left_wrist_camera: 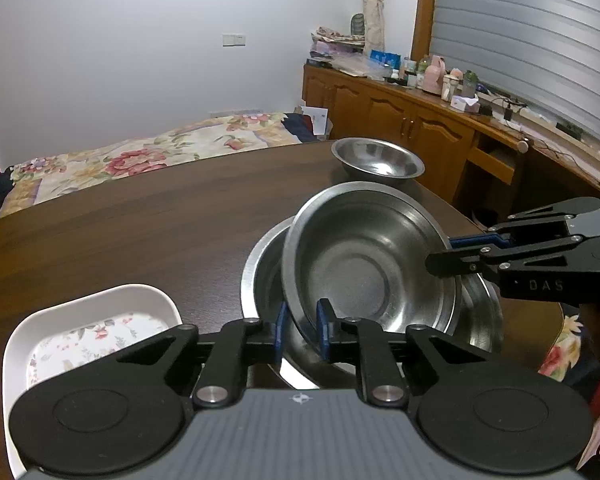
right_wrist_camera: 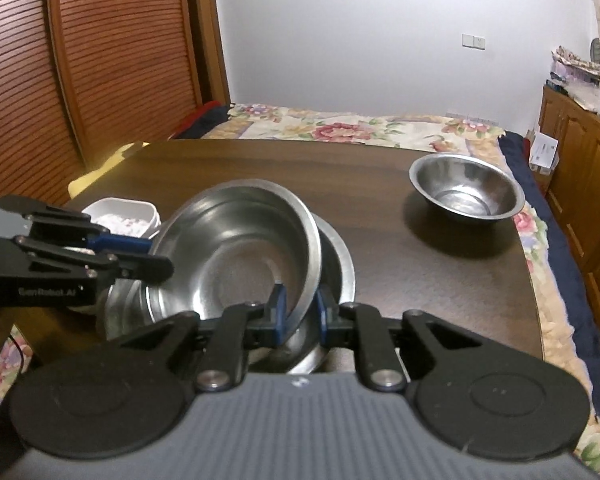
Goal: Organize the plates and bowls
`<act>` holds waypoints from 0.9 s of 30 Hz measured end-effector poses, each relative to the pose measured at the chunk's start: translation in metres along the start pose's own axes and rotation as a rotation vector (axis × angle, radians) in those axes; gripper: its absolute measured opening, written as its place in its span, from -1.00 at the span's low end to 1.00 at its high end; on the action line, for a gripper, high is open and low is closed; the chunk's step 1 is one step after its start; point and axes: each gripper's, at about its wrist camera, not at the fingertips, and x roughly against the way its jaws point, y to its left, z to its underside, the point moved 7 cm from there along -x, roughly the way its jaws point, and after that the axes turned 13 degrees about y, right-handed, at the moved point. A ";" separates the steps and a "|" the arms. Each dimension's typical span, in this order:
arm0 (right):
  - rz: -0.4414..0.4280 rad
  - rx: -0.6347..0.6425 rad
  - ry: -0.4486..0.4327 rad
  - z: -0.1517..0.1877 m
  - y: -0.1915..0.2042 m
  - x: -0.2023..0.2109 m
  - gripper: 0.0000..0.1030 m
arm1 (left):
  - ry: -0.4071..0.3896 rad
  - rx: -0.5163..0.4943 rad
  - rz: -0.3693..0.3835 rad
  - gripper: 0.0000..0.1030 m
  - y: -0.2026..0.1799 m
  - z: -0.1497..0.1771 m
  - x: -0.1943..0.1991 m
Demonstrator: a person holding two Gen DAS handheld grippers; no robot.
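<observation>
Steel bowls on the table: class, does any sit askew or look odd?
Yes. The upper steel bowl tilts inside the larger bowl, rim raised, pinched by the left gripper and right gripper. The small bowl sits level, apart.

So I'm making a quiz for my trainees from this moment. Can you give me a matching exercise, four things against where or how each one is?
Things:
1. tilted bowl
2. wide bowl
3. small bowl
4. white dish

States:
A. stands alone at the far side of the table
B. gripped at its rim by both tools
C. floral inside, beside the left tool
D. flat on the table, under the tilted bowl

Pairs: 1-B, 2-D, 3-A, 4-C
</observation>
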 end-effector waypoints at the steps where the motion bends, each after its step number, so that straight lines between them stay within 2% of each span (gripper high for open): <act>1: 0.007 0.004 0.003 0.000 0.000 0.000 -0.71 | -0.001 0.001 -0.001 -0.67 0.001 0.001 0.000; 5: 0.017 0.013 0.008 0.000 -0.001 0.000 -0.79 | -0.001 0.004 0.002 -0.68 0.001 0.001 0.000; 16: 0.010 0.028 0.031 -0.001 0.000 -0.004 -0.77 | -0.010 0.011 -0.004 -0.68 0.001 -0.001 0.000; 27: 0.014 0.021 0.019 -0.002 -0.001 -0.006 -0.78 | -0.021 0.016 -0.001 -0.68 0.000 0.002 -0.001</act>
